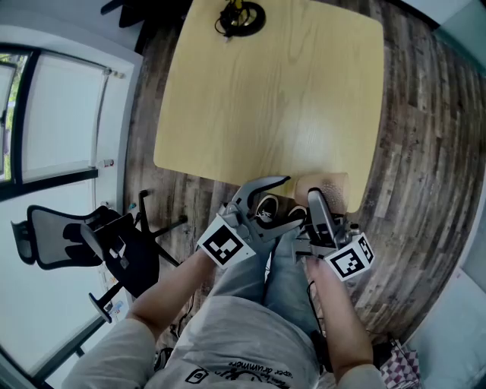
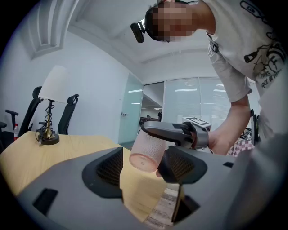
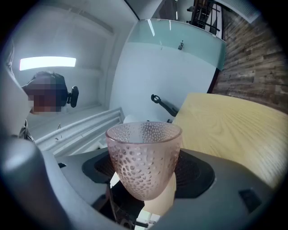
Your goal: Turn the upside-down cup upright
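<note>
A pink dimpled glass cup (image 3: pixel 144 161) sits between the pads of my right gripper (image 3: pixel 146 173), which is shut on its sides. In the left gripper view the cup (image 2: pixel 147 152) hangs tilted above the table's near edge, its base toward the camera, with a right gripper finger (image 2: pixel 171 130) lying along it. My left gripper (image 2: pixel 145 173) is open; the cup's base is between its jaws and the pads stand clear of it. In the head view both grippers, left (image 1: pixel 295 201) and right (image 1: pixel 317 199), meet by the cup (image 1: pixel 330 186) at the table's near edge.
The light wooden table (image 1: pixel 266 91) carries a small lamp (image 1: pixel 239 17) at its far side, seen with its white shade (image 2: pixel 56 85) in the left gripper view. A black office chair (image 1: pixel 91 243) stands on the wood floor to the left, by a window.
</note>
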### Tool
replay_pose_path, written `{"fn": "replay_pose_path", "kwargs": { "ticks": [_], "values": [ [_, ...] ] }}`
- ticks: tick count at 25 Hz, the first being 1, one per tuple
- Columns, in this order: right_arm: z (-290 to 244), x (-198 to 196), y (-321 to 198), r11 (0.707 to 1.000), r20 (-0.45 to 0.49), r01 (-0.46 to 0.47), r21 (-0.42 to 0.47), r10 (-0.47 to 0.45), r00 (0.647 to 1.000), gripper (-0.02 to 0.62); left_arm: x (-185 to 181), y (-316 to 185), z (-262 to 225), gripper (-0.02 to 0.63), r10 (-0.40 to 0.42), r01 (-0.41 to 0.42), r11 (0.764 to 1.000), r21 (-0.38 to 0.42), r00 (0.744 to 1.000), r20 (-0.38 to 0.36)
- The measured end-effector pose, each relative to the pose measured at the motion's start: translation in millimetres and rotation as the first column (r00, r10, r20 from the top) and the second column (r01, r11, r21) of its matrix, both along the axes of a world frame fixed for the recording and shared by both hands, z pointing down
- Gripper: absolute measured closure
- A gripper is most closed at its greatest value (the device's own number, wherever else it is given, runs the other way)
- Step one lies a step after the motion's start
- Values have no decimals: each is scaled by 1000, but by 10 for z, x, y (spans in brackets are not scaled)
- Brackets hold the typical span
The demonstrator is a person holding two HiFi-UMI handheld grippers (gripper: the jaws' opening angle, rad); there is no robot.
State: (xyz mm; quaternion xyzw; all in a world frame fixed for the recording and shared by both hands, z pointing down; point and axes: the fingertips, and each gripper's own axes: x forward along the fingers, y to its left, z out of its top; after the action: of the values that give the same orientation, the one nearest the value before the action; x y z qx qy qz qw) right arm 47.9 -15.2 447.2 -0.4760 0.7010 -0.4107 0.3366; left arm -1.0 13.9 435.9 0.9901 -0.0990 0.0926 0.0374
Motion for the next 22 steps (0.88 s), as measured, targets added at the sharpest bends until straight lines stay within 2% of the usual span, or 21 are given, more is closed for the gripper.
{"fn": "replay_pose_path", "kwargs": {
  "ticks": [4, 10, 22],
  "values": [
    [-38, -6, -36, 1000, 21, 7, 17, -8, 1000, 233, 8, -43, 43, 288, 25, -25, 1000, 4, 1000, 3],
    [-11, -49, -72, 1000, 136, 16, 23, -19, 991, 233, 64, -67, 85, 288, 66, -66, 998, 7, 998, 10],
    [-37, -156, -68, 997, 333, 36, 75, -59, 941, 233, 114, -100, 48, 284, 98, -99, 995, 22, 995, 8]
  ]
}}
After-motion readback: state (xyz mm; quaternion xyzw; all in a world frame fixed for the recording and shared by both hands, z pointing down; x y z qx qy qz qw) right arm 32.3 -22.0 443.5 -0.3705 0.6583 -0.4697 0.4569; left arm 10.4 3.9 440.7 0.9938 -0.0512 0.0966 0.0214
